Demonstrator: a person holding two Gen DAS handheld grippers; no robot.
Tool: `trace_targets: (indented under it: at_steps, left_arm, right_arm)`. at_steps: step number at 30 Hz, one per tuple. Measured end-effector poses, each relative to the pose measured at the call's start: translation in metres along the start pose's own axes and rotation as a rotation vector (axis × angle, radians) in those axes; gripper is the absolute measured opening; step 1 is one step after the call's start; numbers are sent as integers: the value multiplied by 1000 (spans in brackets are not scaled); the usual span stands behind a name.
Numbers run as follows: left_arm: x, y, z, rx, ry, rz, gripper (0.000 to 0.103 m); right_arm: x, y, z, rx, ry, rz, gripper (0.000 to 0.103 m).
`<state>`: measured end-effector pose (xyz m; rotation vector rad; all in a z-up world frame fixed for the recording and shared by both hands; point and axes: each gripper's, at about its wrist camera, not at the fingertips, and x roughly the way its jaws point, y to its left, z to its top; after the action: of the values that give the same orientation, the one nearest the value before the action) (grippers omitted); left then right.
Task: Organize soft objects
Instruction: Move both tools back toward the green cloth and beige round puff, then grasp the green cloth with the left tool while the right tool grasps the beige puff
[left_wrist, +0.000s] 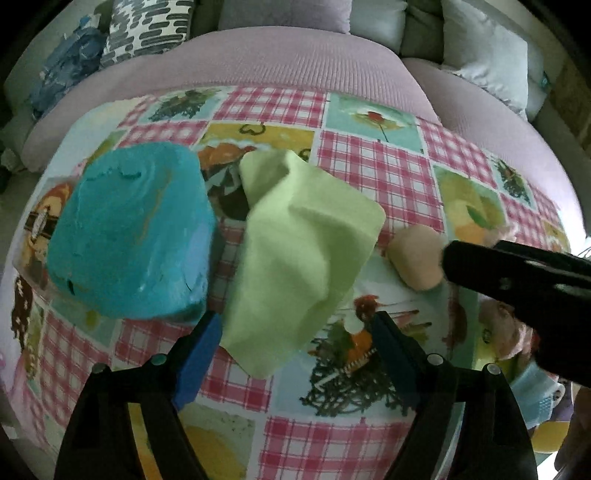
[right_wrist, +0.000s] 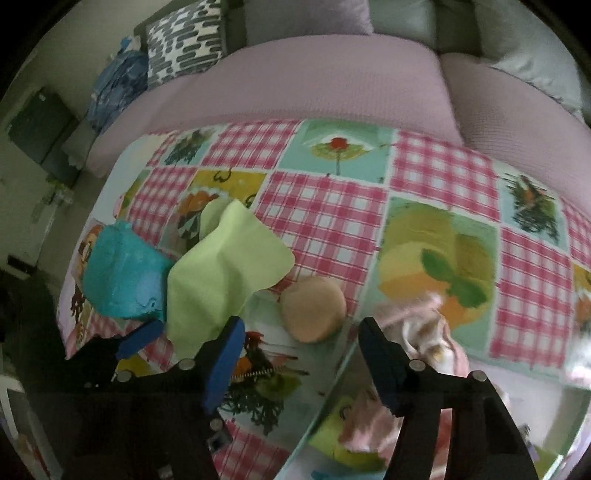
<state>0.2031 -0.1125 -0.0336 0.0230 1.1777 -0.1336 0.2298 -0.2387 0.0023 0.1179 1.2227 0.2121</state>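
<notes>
A light green cloth (left_wrist: 299, 254) lies crumpled on the patchwork tablecloth (left_wrist: 369, 173), next to a turquoise foam block (left_wrist: 129, 236) on its left. A round beige sponge (left_wrist: 419, 256) lies to the right. My left gripper (left_wrist: 295, 354) is open, its blue pads on either side of the cloth's near corner. My right gripper (right_wrist: 301, 354) is open, just in front of the beige sponge (right_wrist: 314, 308); the green cloth (right_wrist: 221, 273) and turquoise block (right_wrist: 123, 277) are to its left. A pink-and-white soft toy (right_wrist: 424, 332), blurred, lies by its right finger.
A clear container edge (right_wrist: 332, 391) runs under the right gripper, with pink and yellow soft things (right_wrist: 365, 428) inside. A purple sofa seat (left_wrist: 295, 59) with cushions (left_wrist: 147, 29) stands behind the table. The right gripper's black body (left_wrist: 517, 273) shows in the left wrist view.
</notes>
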Motion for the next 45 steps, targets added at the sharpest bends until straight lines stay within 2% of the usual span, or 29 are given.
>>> trace_targets:
  at_steps: [2,11,17,29,36,45]
  left_arm:
    - [1,1,1,-8,4,2,83]
    - [5,4,5,-23,3,14,83]
    - [5,2,4,-19,6,22,83]
    - [9,1,8,-22,8,27,83]
    - [12,0,9,-24,15,26,83]
    - [12,-6,12,-6,-5,42,83]
  right_arm:
    - [8,2,4,-25,13,-14,64]
    - [32,10,10,-104,73,-53,62]
    - [43,14,13,-128,92,-83,61]
    - [58,18,14,-163,132,-148,53]
    - [50,9,15,-115,100,-115,51]
    - [7,2,22,-62,-11,-61,50]
